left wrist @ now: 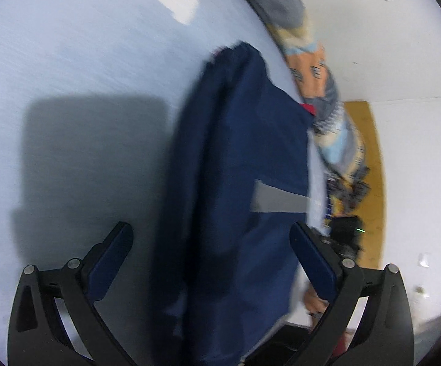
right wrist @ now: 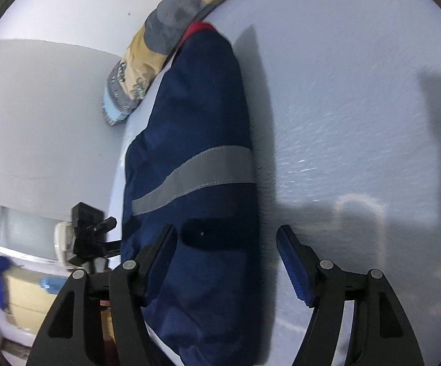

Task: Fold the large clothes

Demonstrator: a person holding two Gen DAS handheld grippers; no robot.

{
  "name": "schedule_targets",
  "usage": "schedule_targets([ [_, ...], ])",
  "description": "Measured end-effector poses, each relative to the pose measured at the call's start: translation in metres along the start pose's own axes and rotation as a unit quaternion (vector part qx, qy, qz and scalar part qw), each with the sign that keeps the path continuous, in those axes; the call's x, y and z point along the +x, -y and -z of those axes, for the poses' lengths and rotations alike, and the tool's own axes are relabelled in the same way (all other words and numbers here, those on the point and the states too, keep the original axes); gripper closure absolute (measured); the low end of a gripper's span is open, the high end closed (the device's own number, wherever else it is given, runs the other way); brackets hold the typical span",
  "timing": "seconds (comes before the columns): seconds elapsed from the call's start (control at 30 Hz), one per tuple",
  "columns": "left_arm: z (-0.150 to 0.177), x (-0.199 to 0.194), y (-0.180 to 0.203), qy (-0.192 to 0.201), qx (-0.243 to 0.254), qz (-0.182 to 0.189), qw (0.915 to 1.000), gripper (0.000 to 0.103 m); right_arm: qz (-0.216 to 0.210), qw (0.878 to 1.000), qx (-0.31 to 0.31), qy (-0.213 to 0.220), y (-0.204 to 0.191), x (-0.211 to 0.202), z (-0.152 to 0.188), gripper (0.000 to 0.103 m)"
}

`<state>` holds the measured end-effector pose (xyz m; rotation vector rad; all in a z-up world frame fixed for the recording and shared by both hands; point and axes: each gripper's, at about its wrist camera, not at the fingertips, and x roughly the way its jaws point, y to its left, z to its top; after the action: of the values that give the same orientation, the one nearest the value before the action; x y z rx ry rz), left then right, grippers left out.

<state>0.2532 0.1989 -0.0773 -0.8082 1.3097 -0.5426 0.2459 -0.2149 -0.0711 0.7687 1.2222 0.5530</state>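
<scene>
- The navy jacket, folded long with a grey stripe across it, is lying at the bench edge.
- A patterned cloth is hanging over that edge just beside the jacket.
- The right gripper is standing open above the jacket, pads clear of it.
- The left gripper is standing open likewise, gripping nothing.
</scene>
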Motion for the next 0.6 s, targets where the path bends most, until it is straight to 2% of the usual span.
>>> schedule_targets([
  [0.03, -0.001, 0.006, 0.0, -0.009, -0.001, 0.011, 0.9999, 0.0, -0.008, 1.0, 0.0, -0.001, 0.002, 0.006, -0.002, 0.032],
  [0.13, -0.007, 0.019, 0.007, -0.024, 0.019, 0.008, 0.9995, 0.0, -0.042, 0.999, 0.002, -0.002, 0.004, 0.013, -0.007, 0.027],
  [0.23, -0.016, 0.022, 0.008, -0.028, 0.018, 0.048, 0.9983, 0.0, -0.075, 0.997, -0.008, -0.012, 0.001, 0.023, -0.013, 0.024],
  [0.37, -0.022, 0.026, 0.012, -0.028, 0.021, 0.085, 0.9958, 0.0, -0.082, 0.996, -0.031, -0.022, -0.01, 0.037, -0.019, 0.019],
  [0.47, -0.02, 0.033, 0.028, -0.024, 0.048, 0.051, 0.9973, 0.0, -0.056, 0.996, -0.066, -0.023, -0.028, 0.049, -0.021, 0.018],
  [0.53, -0.016, 0.036, 0.045, -0.022, 0.081, 0.008, 0.9965, 0.004, -0.011, 0.994, -0.107, -0.015, -0.042, 0.053, -0.014, 0.023],
  [0.57, -0.014, 0.038, 0.054, -0.019, 0.096, -0.021, 0.995, 0.015, 0.02, 0.991, -0.129, -0.012, -0.048, 0.055, -0.011, 0.032],
  [0.6, -0.012, 0.04, 0.062, -0.013, 0.108, -0.063, 0.9921, 0.036, 0.051, 0.988, -0.147, -0.01, -0.053, 0.056, -0.008, 0.038],
])
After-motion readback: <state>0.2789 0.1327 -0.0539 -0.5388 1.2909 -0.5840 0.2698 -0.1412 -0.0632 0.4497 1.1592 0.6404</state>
